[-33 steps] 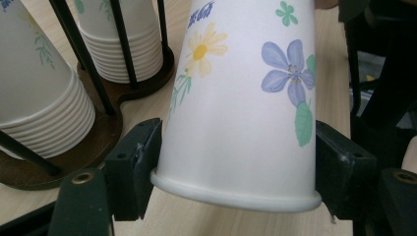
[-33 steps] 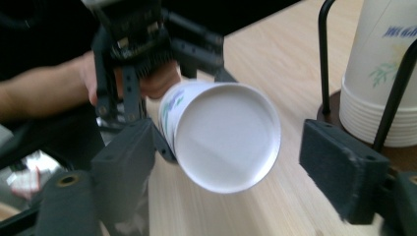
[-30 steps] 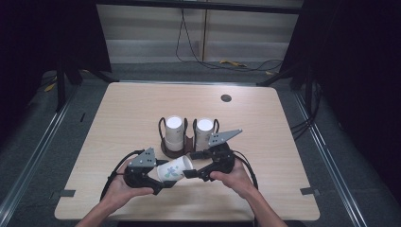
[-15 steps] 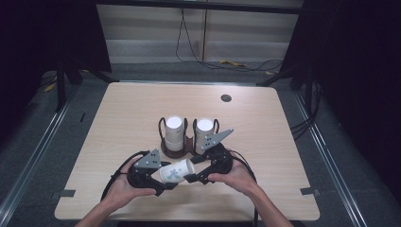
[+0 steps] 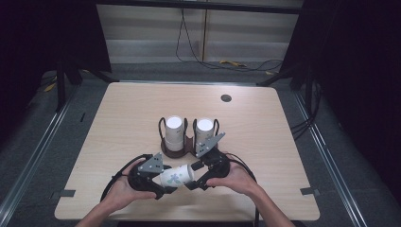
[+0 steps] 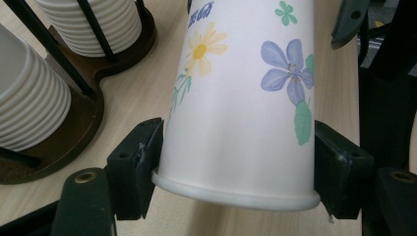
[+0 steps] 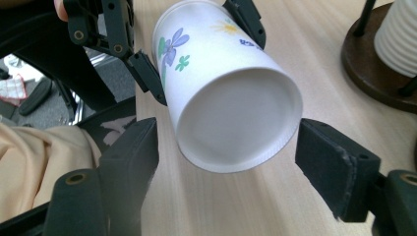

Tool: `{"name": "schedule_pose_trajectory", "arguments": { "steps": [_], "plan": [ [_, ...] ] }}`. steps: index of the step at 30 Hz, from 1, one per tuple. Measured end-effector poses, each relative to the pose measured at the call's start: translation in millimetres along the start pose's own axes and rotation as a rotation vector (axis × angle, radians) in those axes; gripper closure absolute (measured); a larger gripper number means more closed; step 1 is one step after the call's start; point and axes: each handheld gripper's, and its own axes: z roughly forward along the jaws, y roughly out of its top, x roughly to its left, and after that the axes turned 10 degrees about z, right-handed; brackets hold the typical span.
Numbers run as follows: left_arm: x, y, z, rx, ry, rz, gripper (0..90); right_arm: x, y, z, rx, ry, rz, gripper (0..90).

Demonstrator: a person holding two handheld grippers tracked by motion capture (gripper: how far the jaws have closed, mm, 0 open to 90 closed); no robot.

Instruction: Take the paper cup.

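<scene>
Two grippers on one paper cup [image 5: 176,176]. Left gripper [image 6: 231,167] jaws have just been closing and now pinch the cup's wall just above its rolled rim, flower print facing the camera. Right gripper [image 7: 226,162] jaws stand wide, one on each side of the cup's closed base, pads clear of it with a gap on both sides.

Cup lies roughly level above the near middle of the worktop [image 5: 283,142], rim toward the left hand [image 5: 124,190], base toward the right hand [image 5: 234,177].

Progress, as I judge it: cup is out and held on one side; the second grip on the base is lined up but not made. Left to do looks like closing on the base, then handing over or seating it in the holder.

Room: the dark wooden cup holder [image 5: 179,150] sits just beyond the grippers, with two white cup stacks [image 5: 174,132] in its wire posts, so travel toward the far side is tight. Left, right and the far half of the worktop are open, bar a small dark disc [image 5: 226,98] far right. Near edge is close behind the hands.
</scene>
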Motion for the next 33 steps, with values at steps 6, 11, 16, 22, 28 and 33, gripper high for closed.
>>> {"name": "schedule_pose_trajectory", "arguments": {
  "steps": [6,11,16,22,28,33],
  "plan": [
    [-2.1,-0.3,4.3,0.023,-0.009,0.018,28.9,0.7,1.4,2.8,0.046,0.000,-0.019,26.0],
    [-4.3,1.4,8.5,0.037,-0.020,0.031,29.0,1.9,2.9,6.6,0.087,0.000,-0.034,26.1],
    [-5.8,1.8,10.8,0.049,-0.020,0.049,29.1,3.5,5.8,11.3,0.128,-0.013,-0.057,26.1],
    [-8.2,1.8,13.6,0.070,-0.033,0.065,29.3,6.6,10.3,15.4,0.180,-0.024,-0.074,26.8],
    [-9.8,2.0,17.0,0.071,-0.042,0.067,29.2,8.1,10.2,19.2,0.190,-0.028,-0.096,32.3],
    [-11.8,1.6,18.8,0.073,-0.056,0.086,29.2,9.2,8.5,19.8,0.224,-0.015,-0.085,33.5]
  ]
}}
